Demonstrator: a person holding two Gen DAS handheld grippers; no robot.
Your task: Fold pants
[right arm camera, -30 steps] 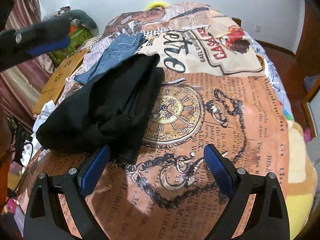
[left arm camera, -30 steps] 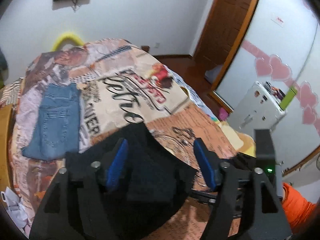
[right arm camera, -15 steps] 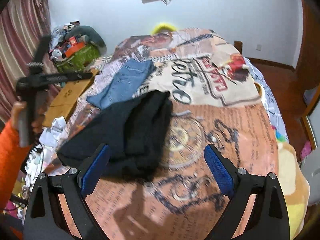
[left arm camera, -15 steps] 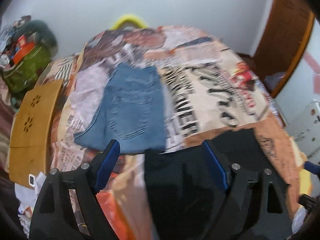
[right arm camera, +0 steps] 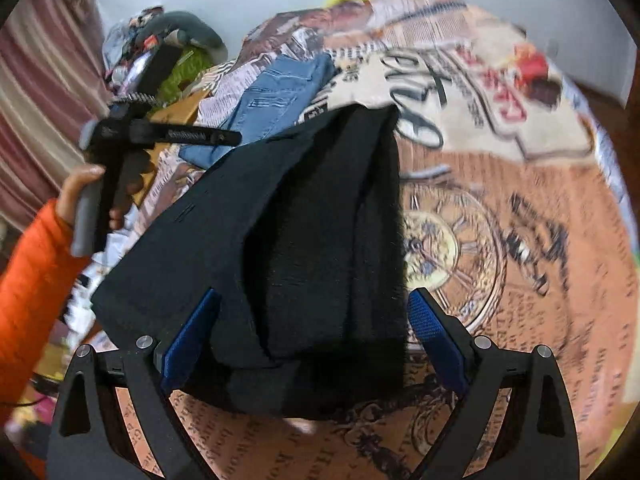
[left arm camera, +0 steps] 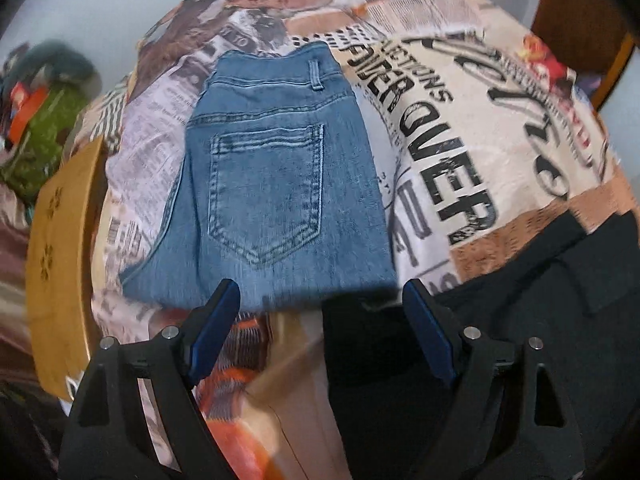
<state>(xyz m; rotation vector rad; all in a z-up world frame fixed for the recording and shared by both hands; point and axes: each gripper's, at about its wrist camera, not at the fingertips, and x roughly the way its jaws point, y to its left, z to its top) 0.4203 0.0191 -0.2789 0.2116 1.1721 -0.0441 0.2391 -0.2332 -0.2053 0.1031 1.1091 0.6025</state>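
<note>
Reaching for the Black Pants, Both Claws Empty

Lying in a rough, thick, partly folded heap on the printed bedspread (right arm camera: 520,360), the black pants (right arm camera: 304,240) take the near middle of the bed, beside the big clock print. A pair of blue jeans (left arm camera: 272,184), already folded flat with a back pocket up, sits just beyond the black pants, toward the wall.

The right gripper (right arm camera: 312,332) hangs low over the near end of the black pants with its jaws spread wide; the blue pads stand to either side of the cloth and do not press on it. The left gripper (left arm camera: 320,332) has just been opening; its jaws are released with nothing between them, and it hangs over the gap between the jeans and the far corner of the black pants. In the right wrist view a hand (right arm camera: 92,192) in an orange sleeve (right arm camera: 32,272) carries it, off the left edge of the black pants.

The jeans look done, so the black pants appear to be the piece in hand, at the stage of taking hold. Next, each claw probably needs to drop onto an edge of the black pants and close on the cloth before any lift or fold.
</note>
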